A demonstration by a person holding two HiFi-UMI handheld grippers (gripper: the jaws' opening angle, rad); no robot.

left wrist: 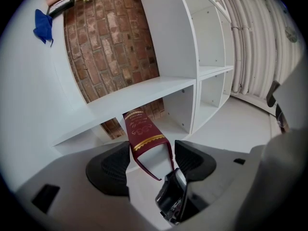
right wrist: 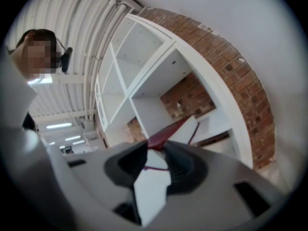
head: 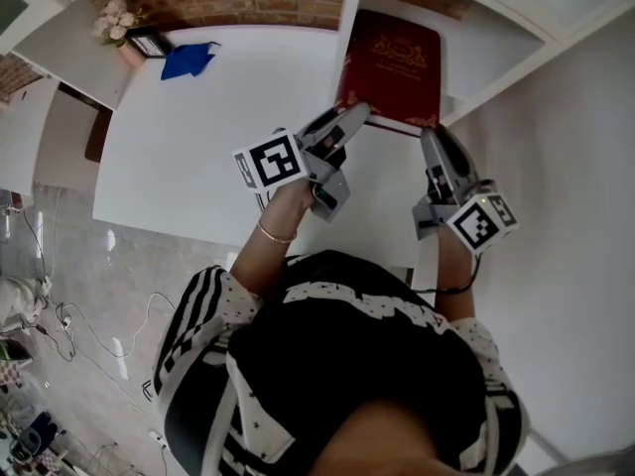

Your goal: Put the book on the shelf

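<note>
While left claw and right claw clamp book — shelf half-holds it.

The white counter carries a blue cloth at 11 o'clock, with pink flowers and a dark frame beside it, while the shelf at 1 o'clock receives the red book.

I'm seeing the book wearing a smooth maroon cover with glinting gilt stamping, its page edges looking like matt white paper; the shelf is showing smooth matt white boards; the brick wall behind is looking rough; the left gripper is showing matt grey plastic and ribbed black pads.
</note>
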